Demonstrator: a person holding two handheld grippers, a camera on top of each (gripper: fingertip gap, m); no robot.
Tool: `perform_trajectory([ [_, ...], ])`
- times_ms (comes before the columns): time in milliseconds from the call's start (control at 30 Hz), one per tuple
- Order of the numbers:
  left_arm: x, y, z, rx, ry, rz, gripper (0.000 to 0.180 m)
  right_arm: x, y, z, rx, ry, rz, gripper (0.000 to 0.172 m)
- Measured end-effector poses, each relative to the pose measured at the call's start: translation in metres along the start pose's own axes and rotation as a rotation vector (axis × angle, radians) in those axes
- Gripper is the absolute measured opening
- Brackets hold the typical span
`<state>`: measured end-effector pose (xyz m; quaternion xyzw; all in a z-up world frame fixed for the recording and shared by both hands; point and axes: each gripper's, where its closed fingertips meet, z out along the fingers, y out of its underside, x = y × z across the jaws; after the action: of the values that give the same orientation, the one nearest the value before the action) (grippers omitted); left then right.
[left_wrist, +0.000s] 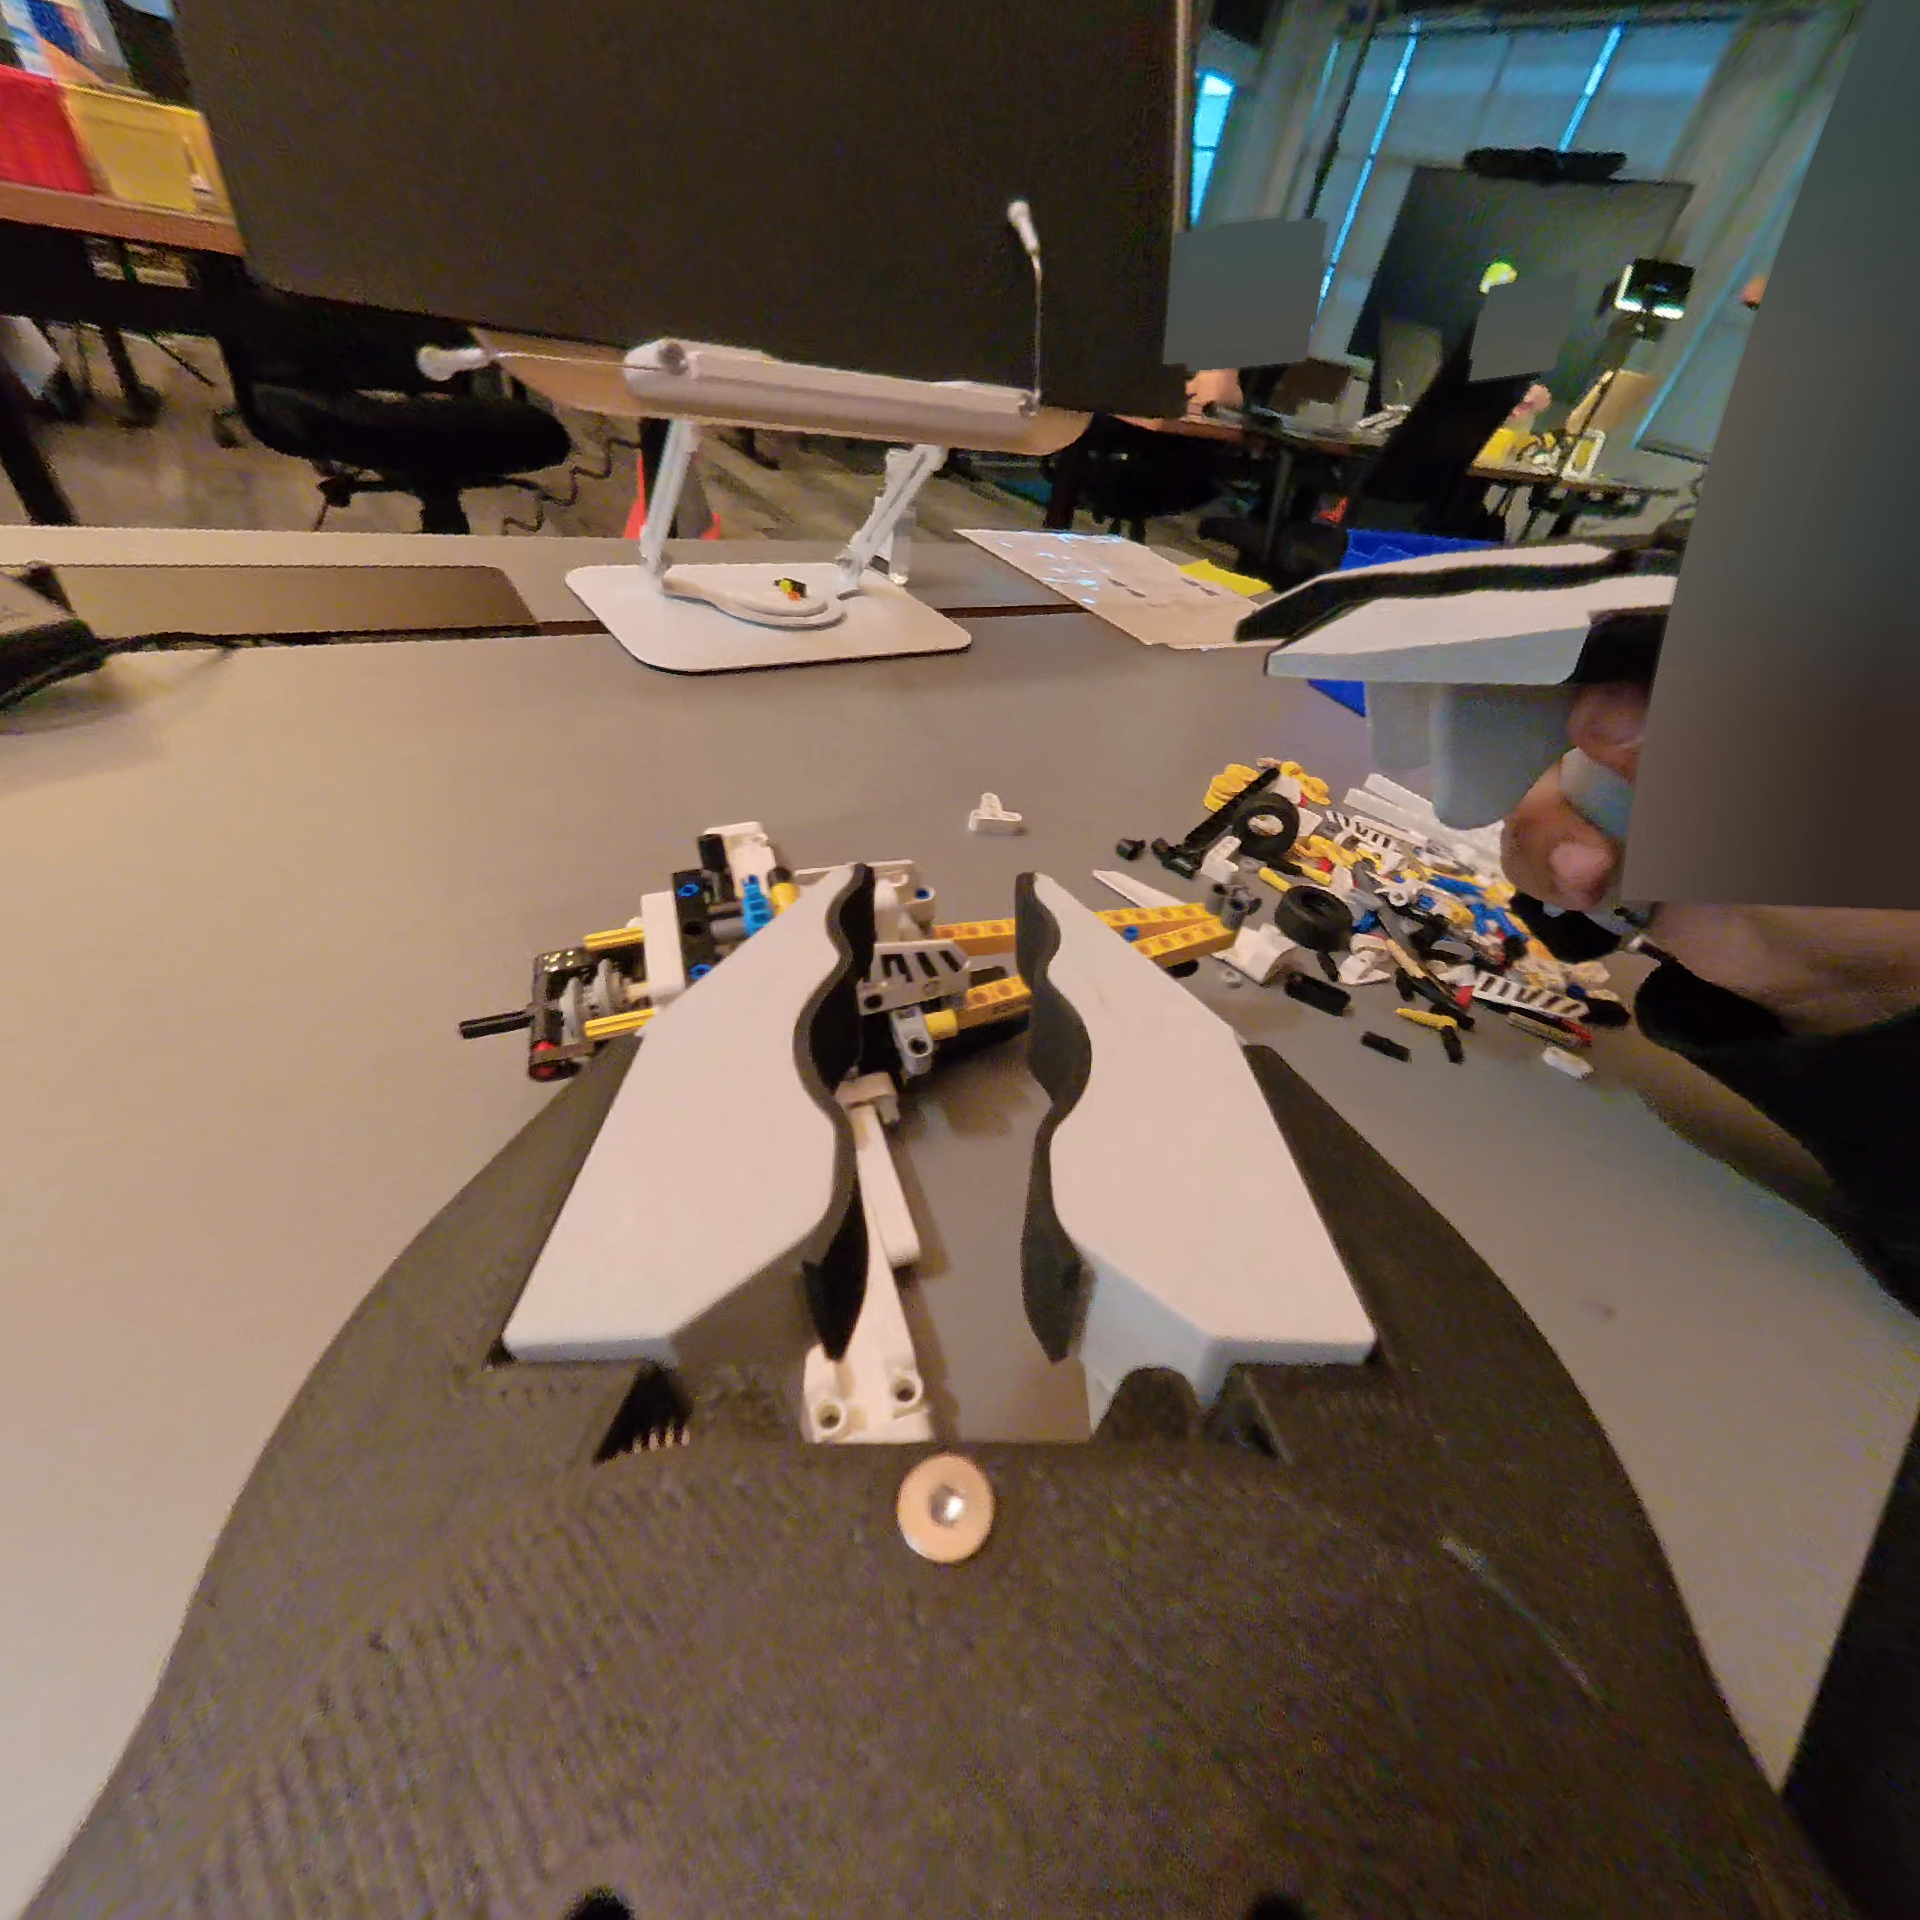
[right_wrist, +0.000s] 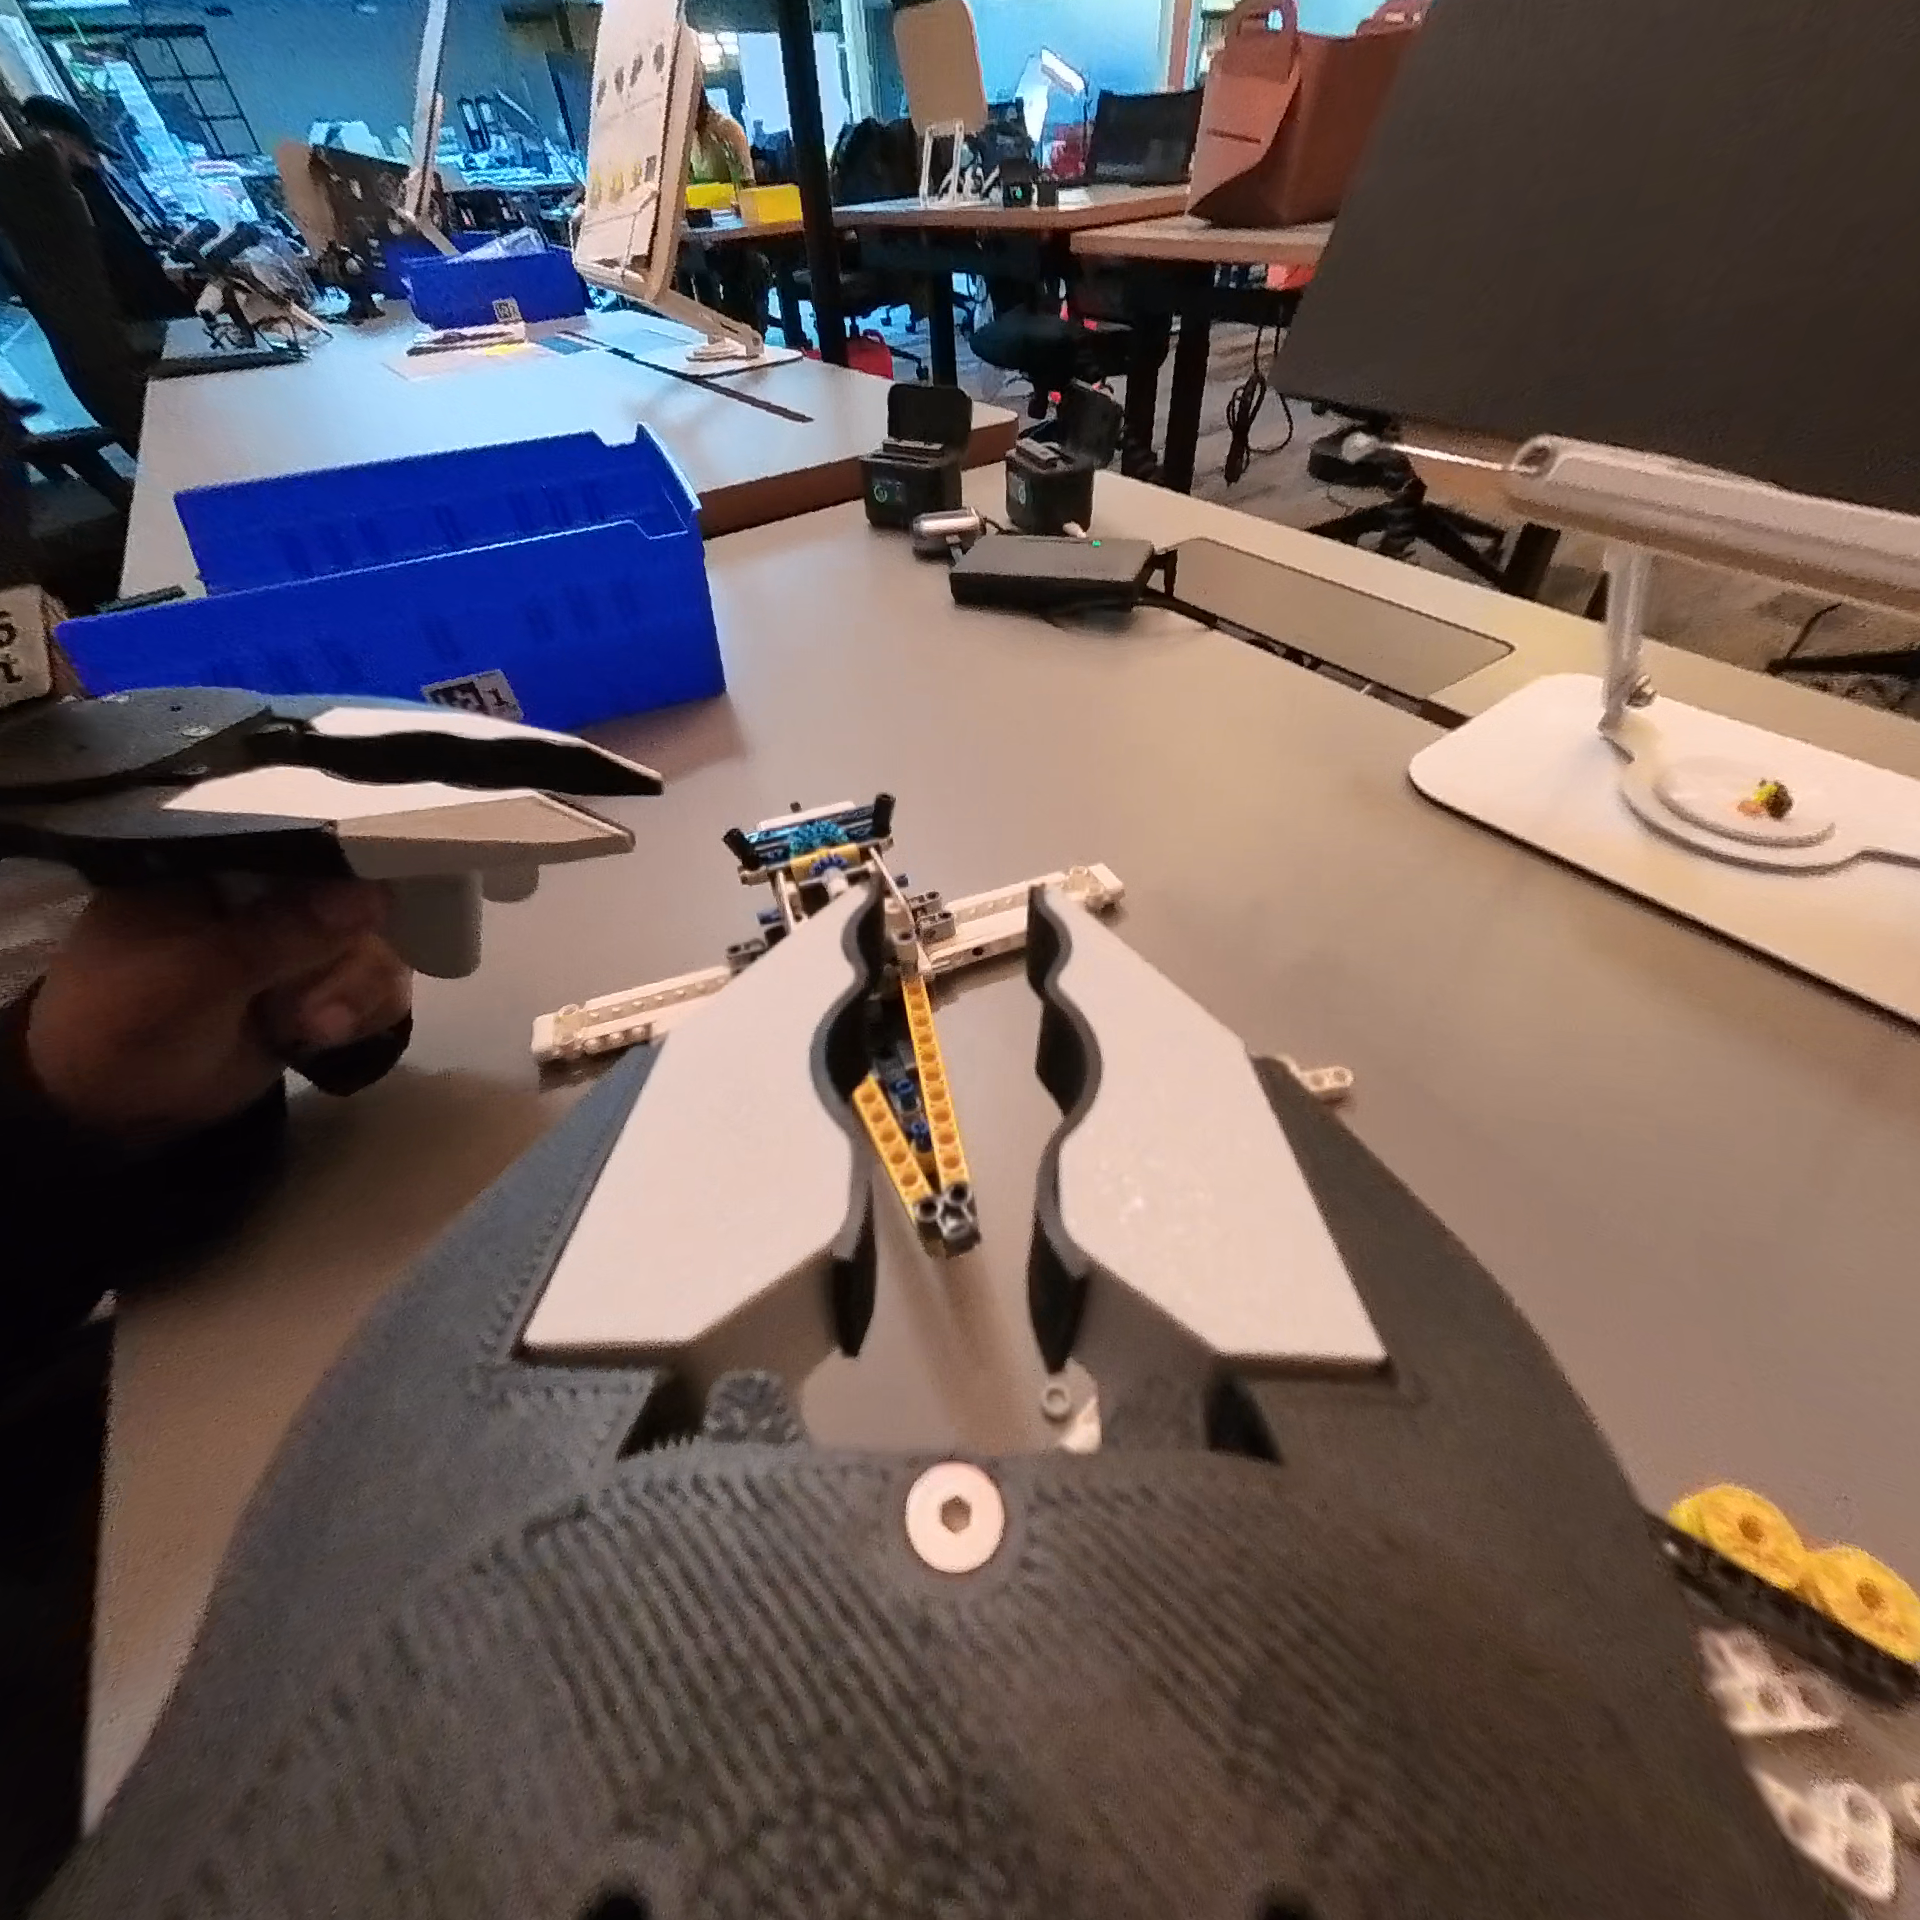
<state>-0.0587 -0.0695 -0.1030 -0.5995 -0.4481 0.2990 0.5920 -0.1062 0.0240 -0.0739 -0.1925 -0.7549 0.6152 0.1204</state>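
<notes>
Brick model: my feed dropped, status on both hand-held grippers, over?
Both hand-held grippers open, nothing clamped. Brick model on table between fingers. Loose brick pile beside it.

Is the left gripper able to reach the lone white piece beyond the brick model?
Probably yes: the left gripper is open, the white piece lies alone, and only the low brick model lies between.

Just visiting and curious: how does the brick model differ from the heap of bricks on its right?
The model is one joined piece with long yellow beams; the heap is loose bits, black tyres among them. The model lies at the left gripper's open fingers; the heap lies aside, by a hand. Both rest on the grey table, in yellow, white, black and blue.
</notes>
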Motion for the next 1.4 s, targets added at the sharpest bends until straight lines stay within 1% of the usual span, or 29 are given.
perform_trajectory([
  [167,-0.004,0.011,0.004,-0.021,0.003,-0.021,0.024,-0.009,0.003,0.008,0.049,0.02,-0.128,0.022],
  [267,-0.003,0.007,0.002,0.011,0.014,-0.017,0.024,-0.014,0.007,0.005,0.085,0.045,-0.198,0.018],
  [333,-0.003,0.007,0.002,0.018,0.026,-0.031,0.025,-0.017,0.003,0.001,0.121,0.045,-0.22,0.018],
  [433,-0.002,0.007,0.003,0.018,0.049,-0.068,0.027,-0.018,0.001,-0.001,0.153,0.033,-0.195,0.017],
  [533,-0.004,0.006,0.003,0.027,0.061,-0.105,0.028,-0.022,0.004,0.002,0.148,-0.014,-0.135,0.018],
  [633,-0.005,0.006,0.002,0.036,0.078,-0.138,0.029,-0.025,0.007,0.004,0.141,-0.038,-0.114,0.018],
  [1100,-0.004,0.007,0.003,0.025,0.095,-0.154,0.027,-0.031,0.018,0.012,0.088,-0.02,-0.202,0.017],
  [1167,-0.002,0.01,0.004,-0.003,0.088,-0.135,0.022,-0.035,0.018,0.013,0.088,-0.02,-0.231,0.017],
  [1233,-0.007,0.017,0.006,-0.067,0.015,-0.064,0.018,-0.041,0.02,0.016,0.081,-0.022,-0.268,0.017],
  [1300,-0.019,0.034,0.009,-0.227,-0.097,0.043,0.02,-0.047,0.027,0.023,0.047,-0.021,-0.319,0.018],
  [1333,-0.018,0.043,0.011,-0.303,-0.102,0.066,0.02,-0.05,0.032,0.028,0.019,-0.02,-0.353,0.018],
  [1400,-0.009,0.052,0.016,-0.36,-0.046,0.017,0.019,-0.055,0.041,0.037,-0.036,-0.007,-0.44,0.017],
])
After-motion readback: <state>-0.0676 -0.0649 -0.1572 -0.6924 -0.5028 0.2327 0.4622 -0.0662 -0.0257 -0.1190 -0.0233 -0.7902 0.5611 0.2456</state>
